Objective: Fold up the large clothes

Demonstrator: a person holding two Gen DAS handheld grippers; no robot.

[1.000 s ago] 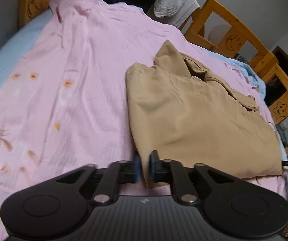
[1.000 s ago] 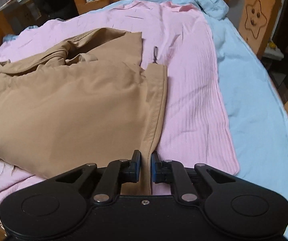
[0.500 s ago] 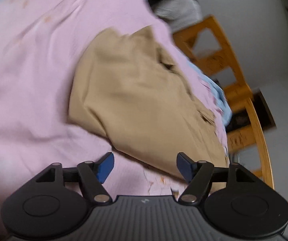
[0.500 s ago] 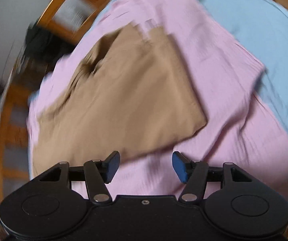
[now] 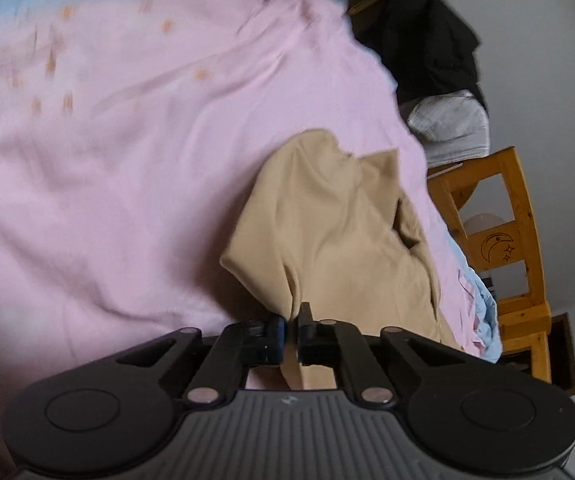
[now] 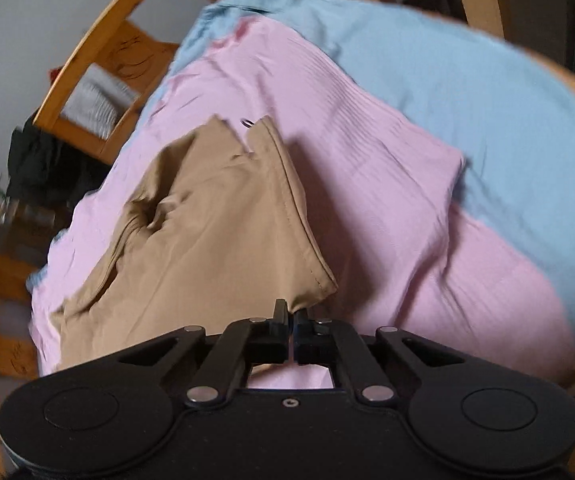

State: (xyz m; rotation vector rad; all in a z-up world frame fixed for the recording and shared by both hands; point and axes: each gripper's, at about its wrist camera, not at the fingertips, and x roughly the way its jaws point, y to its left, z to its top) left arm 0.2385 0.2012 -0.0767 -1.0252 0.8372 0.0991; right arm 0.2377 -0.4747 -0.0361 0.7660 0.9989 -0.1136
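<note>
We have the tan garment [image 5: 339,240] lying partly folded on the pink sheet [image 5: 127,160] that covers the bed. Both tongs are pressed together on its near edge: the left tongs [image 5: 292,334] pinch a fold of the cloth at one corner, and the right tongs [image 6: 290,332] pinch the hemmed corner at the other.

Our worry is the grip itself. Each pair of tongs seems to hold only a thin bite of fabric close to the edge, so a quick lift could pull the cloth free on one side and leave the fold lopsided. The right tongs sit very near the sheet; we cannot tell whether they have caught some pink cloth too, which would drag the sheet along. The far part of the garment is rumpled around its collar [image 6: 147,216], and carrying the near edge over it may trap those creases inside the fold.
</note>
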